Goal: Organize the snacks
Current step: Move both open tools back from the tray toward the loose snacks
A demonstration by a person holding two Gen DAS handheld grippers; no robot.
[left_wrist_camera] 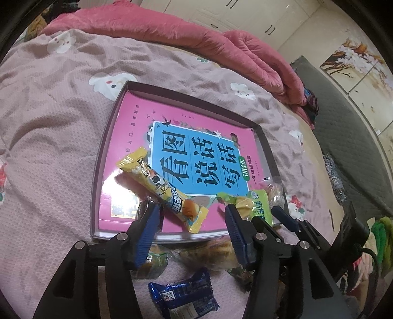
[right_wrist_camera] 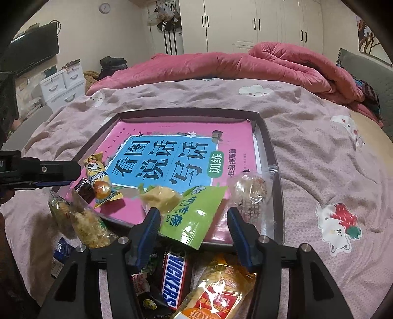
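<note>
Bedroom scene, everything's happening on a bed with a pinkish bedspread [right_wrist_camera: 307, 137] printed with little cloud and strawberry cartoons, a rolled-up pink quilt [right_wrist_camera: 258, 66] along the far side and white wardrobes [right_wrist_camera: 245, 22] behind that.

Landmark is the shallow dark box lid [right_wrist_camera: 270, 147] in the middle of the bed, with a pink workbook [right_wrist_camera: 172, 159] lying inside it. Big blue panel on the cover reads 看图说话写话, plus a green oval saying 训练.

Inside the box, near its front edge:
- a long yellow snack bar [left_wrist_camera: 159, 189] lying slantwise on the book, left side, cartoon print, small writing I can't make out
- a green packet [right_wrist_camera: 194, 218] with white Chinese lettering, its end hanging over the box's front rim
- a clear bag of little treats [right_wrist_camera: 248, 191] in the right front corner

Outside the box, just in front of it on the bedspread: a Snickers bar [right_wrist_camera: 174, 279] (label clear as day), a yellow-orange packet [right_wrist_camera: 218, 292] with red lettering, a blue wrapped snack [left_wrist_camera: 184, 294] with a QR code, and a couple of clear bags of crumbly cake stuff [right_wrist_camera: 86, 225].

Left gripper [left_wrist_camera: 191, 216] is spread apart with the lower end of the yellow bar between the jaws, pads not pressing it. Right gripper [right_wrist_camera: 194, 220] is also parted around the green packet, and its pads aren't squeezing it either.
</note>
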